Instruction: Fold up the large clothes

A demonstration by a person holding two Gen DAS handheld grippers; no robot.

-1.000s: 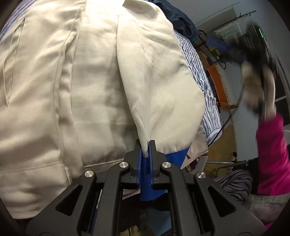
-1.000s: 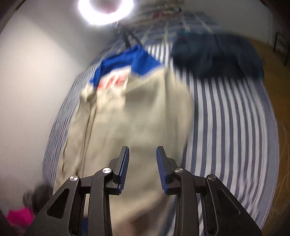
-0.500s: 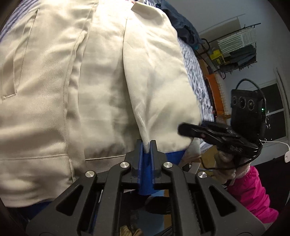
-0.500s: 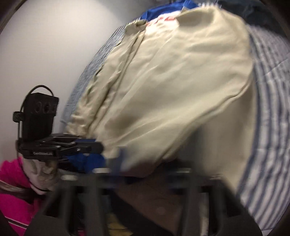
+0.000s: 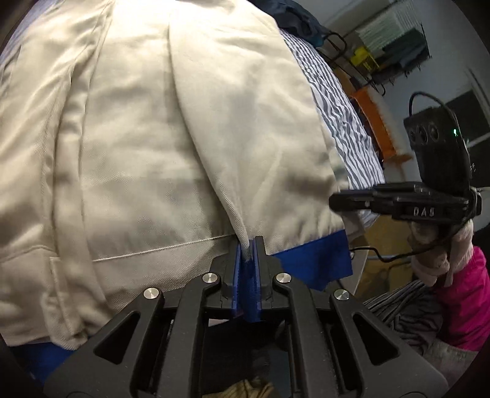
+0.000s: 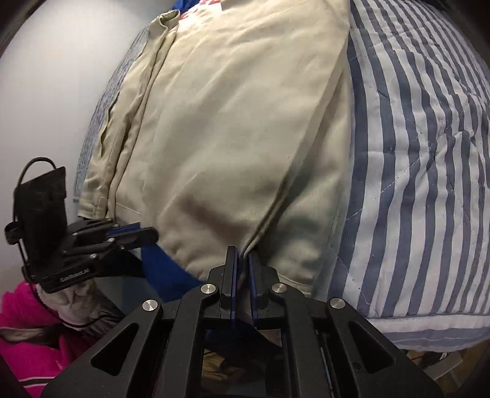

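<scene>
A large beige garment (image 5: 171,128) lies spread over a blue cloth on the striped bed; it also fills the right wrist view (image 6: 232,122). My left gripper (image 5: 247,248) is shut on the near hem of the beige garment at a fold. My right gripper (image 6: 242,254) is shut on the near hem further right, at another crease. The right gripper shows in the left wrist view (image 5: 398,199) at the garment's right corner. The left gripper shows in the right wrist view (image 6: 122,235) at the hem's left end.
A blue cloth (image 5: 312,263) lies under the beige garment and sticks out at the near edge. The blue-and-white striped bedcover (image 6: 413,171) stretches to the right. A dark garment (image 5: 294,18) lies at the far end. A rack (image 5: 392,39) stands against the wall.
My right gripper has come down from high above the bed to the near hem and shut on it. My left gripper has kept its hold on the hem.
</scene>
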